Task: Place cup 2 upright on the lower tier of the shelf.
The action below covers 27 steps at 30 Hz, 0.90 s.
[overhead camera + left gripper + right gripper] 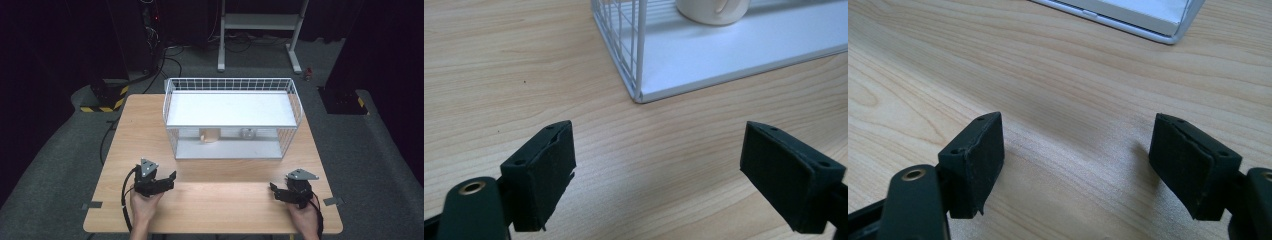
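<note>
Both claws, left [170,180] and right [276,191], rest wide open and empty on the counter [220,200]; the mug [208,135] in the wire rack [230,117] lies far, nearer the left claw.

Bare table [220,197] before the rack's [230,125] open front.

A pale wood-grain surface [145,125] stands on grey carpeted floor [55,165]. Two small grey tabs lie at its near corners, one on the left [92,205] and one on the right [332,201]. Beyond the far edge, a white metal stand [260,22] rests on the carpet with black cables [165,62] running off to its left. A black base with yellow-and-black striping [106,97] sits by the far left corner, and a dark base [345,100] by the far right. A small red item [308,74] lies near the stand's right foot.
</note>
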Available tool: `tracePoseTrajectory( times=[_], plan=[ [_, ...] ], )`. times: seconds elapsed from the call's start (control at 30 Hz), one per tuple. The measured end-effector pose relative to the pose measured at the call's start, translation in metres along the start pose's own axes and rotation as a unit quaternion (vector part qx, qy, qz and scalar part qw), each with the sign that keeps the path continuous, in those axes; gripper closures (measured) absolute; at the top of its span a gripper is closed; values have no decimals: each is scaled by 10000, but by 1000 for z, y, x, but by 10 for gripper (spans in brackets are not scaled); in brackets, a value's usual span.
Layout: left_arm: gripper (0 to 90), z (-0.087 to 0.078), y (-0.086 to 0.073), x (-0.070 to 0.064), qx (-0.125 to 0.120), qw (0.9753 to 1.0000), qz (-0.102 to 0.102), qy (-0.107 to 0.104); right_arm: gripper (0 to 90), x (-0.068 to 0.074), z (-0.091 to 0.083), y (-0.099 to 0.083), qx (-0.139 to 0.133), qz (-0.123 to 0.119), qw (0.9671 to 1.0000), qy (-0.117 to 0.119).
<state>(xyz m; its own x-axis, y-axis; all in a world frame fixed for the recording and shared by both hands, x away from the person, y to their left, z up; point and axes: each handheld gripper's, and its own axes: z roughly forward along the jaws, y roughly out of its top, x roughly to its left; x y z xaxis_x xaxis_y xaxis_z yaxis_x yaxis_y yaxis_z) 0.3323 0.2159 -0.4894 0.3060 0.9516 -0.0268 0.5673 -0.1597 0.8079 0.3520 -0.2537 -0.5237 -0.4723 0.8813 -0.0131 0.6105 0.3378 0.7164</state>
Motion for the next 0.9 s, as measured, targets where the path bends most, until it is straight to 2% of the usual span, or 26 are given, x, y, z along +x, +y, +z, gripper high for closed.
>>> tracePoseTrajectory(
  times=[0.4,0.63,0.73,0.9],
  plan=[
    [146,10,-14,1,235,9997,-89,31,223,0,0,0,-3,-10,10000,-5],
    [145,19,-18,2,402,9991,-15,120,223,0,0,0,0,-1,10000,3],
    [145,22,-20,2,436,9989,-89,150,223,0,0,0,-4,-18,10000,-2],
    [144,27,-21,5,530,9983,-93,213,223,0,0,0,-3,-11,10000,-4]
  ],
)
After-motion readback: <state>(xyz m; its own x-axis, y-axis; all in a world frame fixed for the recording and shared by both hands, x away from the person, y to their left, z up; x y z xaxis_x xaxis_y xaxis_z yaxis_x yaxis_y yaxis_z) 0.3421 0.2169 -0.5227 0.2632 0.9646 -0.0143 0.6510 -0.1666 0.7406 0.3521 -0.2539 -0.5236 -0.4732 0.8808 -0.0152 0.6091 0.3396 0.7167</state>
